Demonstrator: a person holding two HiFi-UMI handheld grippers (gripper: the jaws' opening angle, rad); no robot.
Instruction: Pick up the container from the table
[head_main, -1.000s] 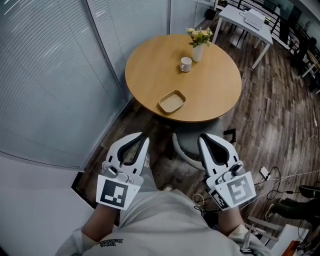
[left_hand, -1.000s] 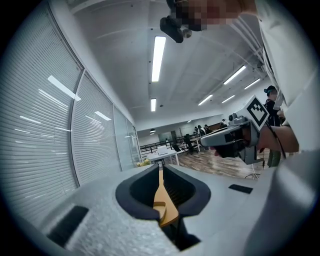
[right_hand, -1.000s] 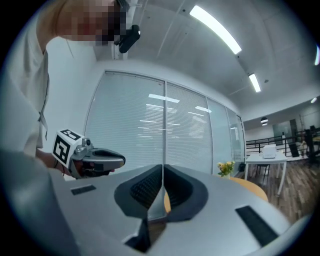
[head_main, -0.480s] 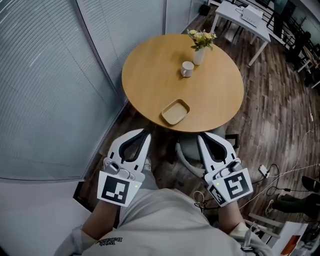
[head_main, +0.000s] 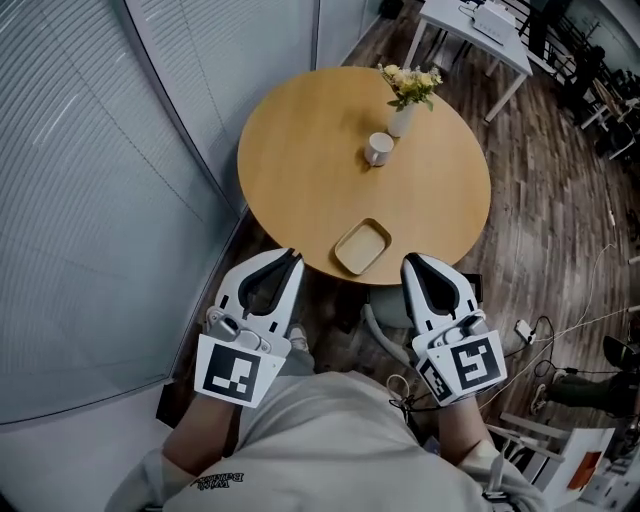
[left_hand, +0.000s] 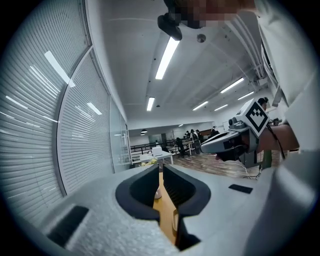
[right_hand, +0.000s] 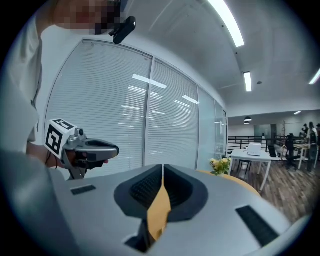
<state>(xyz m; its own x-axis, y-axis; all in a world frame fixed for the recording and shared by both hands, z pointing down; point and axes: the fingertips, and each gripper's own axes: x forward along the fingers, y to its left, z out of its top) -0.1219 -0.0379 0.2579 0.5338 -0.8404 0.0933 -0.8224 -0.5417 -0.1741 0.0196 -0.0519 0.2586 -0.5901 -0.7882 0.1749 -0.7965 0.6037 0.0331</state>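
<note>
The container (head_main: 362, 247), a shallow tan rectangular tray, lies near the front edge of the round wooden table (head_main: 300, 150). My left gripper (head_main: 291, 259) is held level just short of that edge, left of the container, its jaws shut on nothing. To the container's right, my right gripper (head_main: 411, 262) is likewise shut and empty. The left gripper view shows shut jaws (left_hand: 160, 167) with a strip of tabletop in the slit below them. In the right gripper view the jaws (right_hand: 162, 167) meet at the tip, with the tabletop behind them.
A white cup (head_main: 378, 149) and a white vase of flowers (head_main: 405, 100) stand at the table's far side. Glass walls with blinds (head_main: 100, 200) curve along the left. A chair (head_main: 385, 310) sits under the table's near edge. Cables (head_main: 560, 330) lie on the floor to the right, and a white desk (head_main: 480, 25) stands beyond.
The table and container have come closer in the head view as I moved forward. Both grippers, still shut, now reach the table's near edge on either side of the container.
</note>
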